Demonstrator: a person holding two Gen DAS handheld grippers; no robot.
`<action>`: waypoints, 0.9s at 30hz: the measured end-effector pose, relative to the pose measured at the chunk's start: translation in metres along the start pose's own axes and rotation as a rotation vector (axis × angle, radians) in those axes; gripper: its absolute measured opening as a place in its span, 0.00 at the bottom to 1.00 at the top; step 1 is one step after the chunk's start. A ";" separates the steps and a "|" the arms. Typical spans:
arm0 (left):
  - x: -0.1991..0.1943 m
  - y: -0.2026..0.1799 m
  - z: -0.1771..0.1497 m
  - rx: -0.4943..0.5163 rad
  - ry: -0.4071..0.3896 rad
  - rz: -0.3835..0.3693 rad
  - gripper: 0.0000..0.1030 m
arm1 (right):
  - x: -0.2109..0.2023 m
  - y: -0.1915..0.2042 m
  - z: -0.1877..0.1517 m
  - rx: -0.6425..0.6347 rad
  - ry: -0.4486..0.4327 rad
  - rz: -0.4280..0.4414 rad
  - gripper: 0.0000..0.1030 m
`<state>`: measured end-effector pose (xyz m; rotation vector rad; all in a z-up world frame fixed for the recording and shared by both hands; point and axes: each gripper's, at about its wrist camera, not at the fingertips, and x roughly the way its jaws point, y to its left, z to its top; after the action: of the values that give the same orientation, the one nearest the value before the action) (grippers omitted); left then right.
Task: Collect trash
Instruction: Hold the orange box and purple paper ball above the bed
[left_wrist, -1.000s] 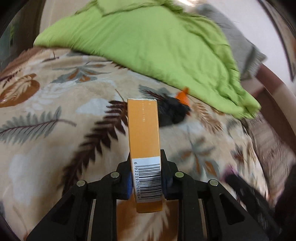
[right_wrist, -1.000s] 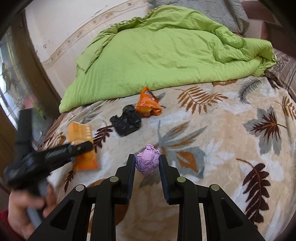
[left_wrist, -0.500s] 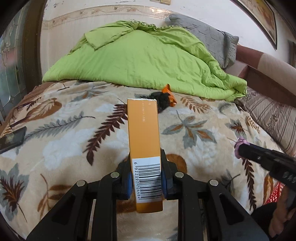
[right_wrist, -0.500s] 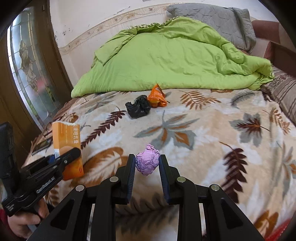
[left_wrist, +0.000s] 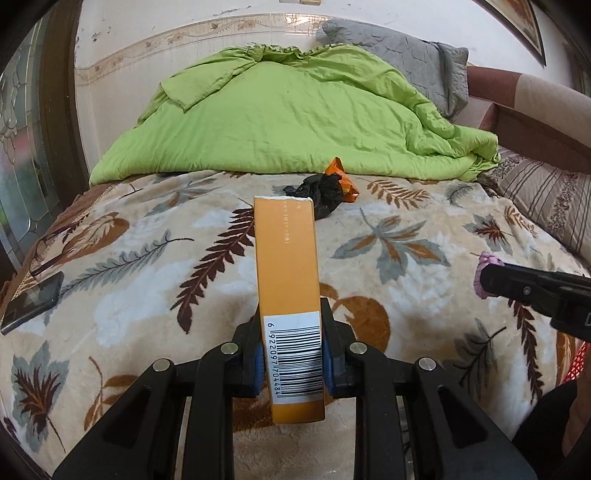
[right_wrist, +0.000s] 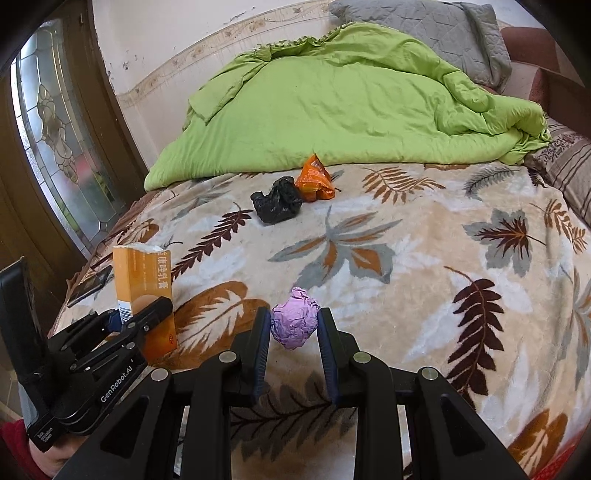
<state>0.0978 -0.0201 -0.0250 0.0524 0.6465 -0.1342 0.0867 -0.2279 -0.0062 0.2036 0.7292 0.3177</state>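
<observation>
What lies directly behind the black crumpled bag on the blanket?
An orange snack wrapper sits right behind the black bag, touching it. The bag covers its near lower edge; the green duvet lies farther back.

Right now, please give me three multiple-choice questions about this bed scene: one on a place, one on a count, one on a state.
1. Where does the black bag lie?
A. touching the orange wrapper
B. on the grey pillow
C. inside the orange box

2. How many pieces of trash still lie loose on the leaf blanket?
A. none
B. two
C. four

3. What does the right gripper do?
A. stands wide open
B. clamps a purple paper ball
C. clamps a phone

Answers: 1 A, the bag's edge meets the wrapper. 2 B, only bag and wrapper lie loose; the left gripper holds the orange box. 3 B, both pads press the ball.
</observation>
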 end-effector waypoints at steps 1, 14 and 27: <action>0.002 0.000 0.000 -0.003 0.006 -0.006 0.22 | 0.000 -0.001 0.000 0.003 -0.001 0.001 0.27; 0.003 0.000 -0.001 0.004 0.006 -0.010 0.22 | 0.003 0.004 -0.001 -0.017 0.004 0.000 0.27; 0.002 0.000 -0.001 0.010 -0.004 -0.024 0.22 | 0.003 0.002 -0.001 -0.011 0.004 0.002 0.27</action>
<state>0.0984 -0.0206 -0.0269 0.0544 0.6422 -0.1604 0.0878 -0.2248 -0.0080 0.1937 0.7312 0.3244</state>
